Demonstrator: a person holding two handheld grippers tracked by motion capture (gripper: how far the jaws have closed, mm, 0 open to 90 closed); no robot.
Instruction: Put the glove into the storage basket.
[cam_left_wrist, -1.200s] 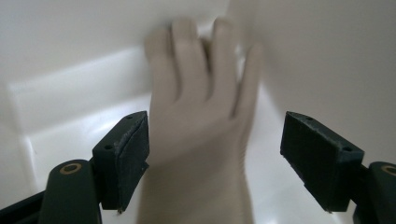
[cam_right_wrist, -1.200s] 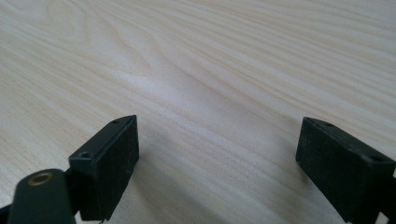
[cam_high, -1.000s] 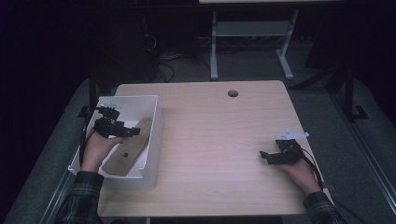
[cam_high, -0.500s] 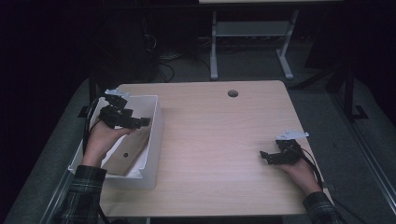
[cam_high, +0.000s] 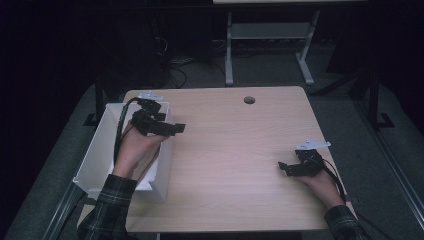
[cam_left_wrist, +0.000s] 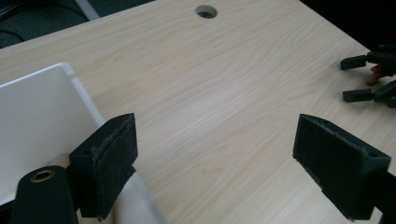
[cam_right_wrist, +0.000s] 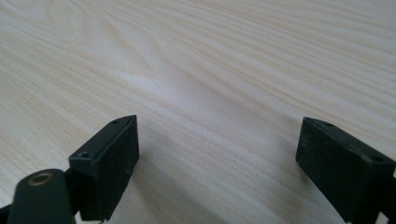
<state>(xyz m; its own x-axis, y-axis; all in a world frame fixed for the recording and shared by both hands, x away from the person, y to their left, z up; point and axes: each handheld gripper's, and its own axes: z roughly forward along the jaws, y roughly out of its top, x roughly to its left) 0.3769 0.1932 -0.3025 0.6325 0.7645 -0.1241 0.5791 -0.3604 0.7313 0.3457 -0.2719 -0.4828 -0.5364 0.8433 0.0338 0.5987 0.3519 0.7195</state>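
Note:
My left gripper (cam_high: 176, 128) hangs over the right wall of a white box (cam_high: 95, 155) at the table's left side, pointing toward the table's middle. Its jaws stand wide apart in the left gripper view (cam_left_wrist: 224, 158), with only bare wood between them and the box's rim (cam_left_wrist: 65, 74) at the lower left. My right gripper (cam_high: 283, 168) rests low on the table near the right front, pointing left. In the right gripper view (cam_right_wrist: 224, 158) its black pads (cam_right_wrist: 109, 163) are far apart over plain wood grain.
The light wooden table (cam_high: 230, 150) has a round cable hole (cam_high: 249, 100) at the back centre. A hand and forearm hide the box's inside. Beyond the far edge stand a grey table frame (cam_high: 265, 35) and floor cables (cam_high: 175, 65).
My left gripper has risen from inside the white box and moved right and forward, over the box's right wall. The right gripper has stayed put.

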